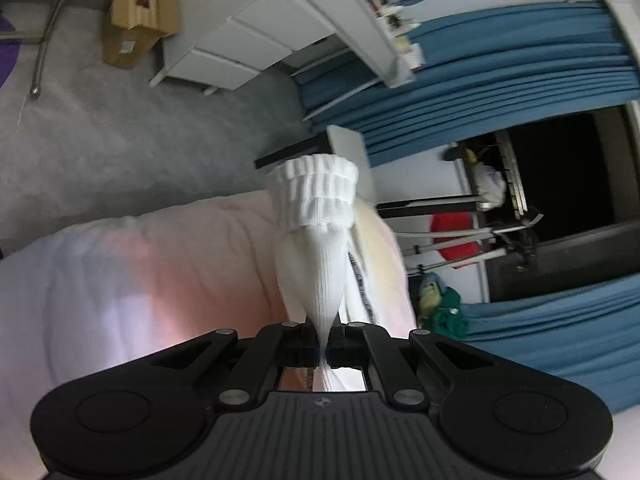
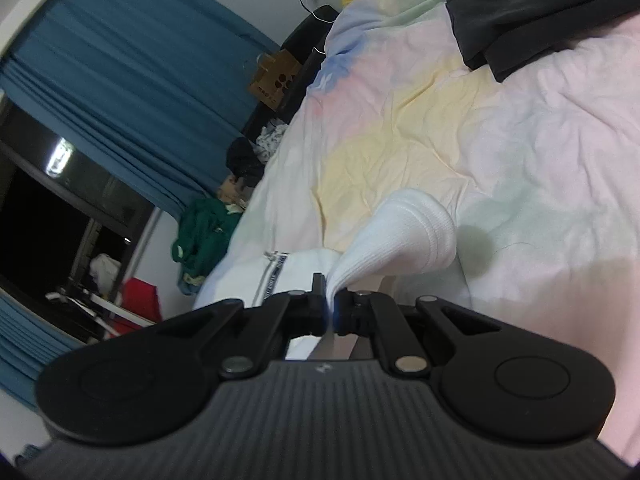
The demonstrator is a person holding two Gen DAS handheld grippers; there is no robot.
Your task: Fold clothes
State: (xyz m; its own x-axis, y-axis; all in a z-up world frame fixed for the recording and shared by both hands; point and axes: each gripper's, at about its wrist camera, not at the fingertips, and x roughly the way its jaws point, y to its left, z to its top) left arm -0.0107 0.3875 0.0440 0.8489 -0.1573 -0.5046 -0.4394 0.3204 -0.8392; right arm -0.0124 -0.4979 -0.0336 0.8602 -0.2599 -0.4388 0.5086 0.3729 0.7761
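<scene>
Broadly, everything happens over the wide pastel-patterned quilt [image 2: 440, 120] covering the bed, its pink, yellow and pale blue patches creased. Blue pleated curtains [image 1: 500, 72] hang behind, a folded black garment [image 2: 540, 12] lies at the far edge of the quilt, and a white garment with a printed stripe [image 2: 280, 272] rests on the quilt just beside the right gripper.

Both tools hold white ribbed knit sock fabric; whether it is one sock or two, the views do not settle. The left gripper [image 1: 324, 344] has its jaws closed tight on the thin end of a white ribbed sock [image 1: 316, 240], which runs straight away from the jaws, long axis in line with the fingers, ending in a folded cuff lifted clear of the quilt. The right gripper [image 2: 330, 312] is likewise clamped on a pinched end, the sock [image 2: 404, 236] fanning forward and to the right with its cuff close above the quilt, a shadow beside it.

Judging from this, the fold turns on the cuff end lying directly ahead of each set of jaws; the right hand's cuff seems nearer the bedding, so it would probably set down first.
</scene>
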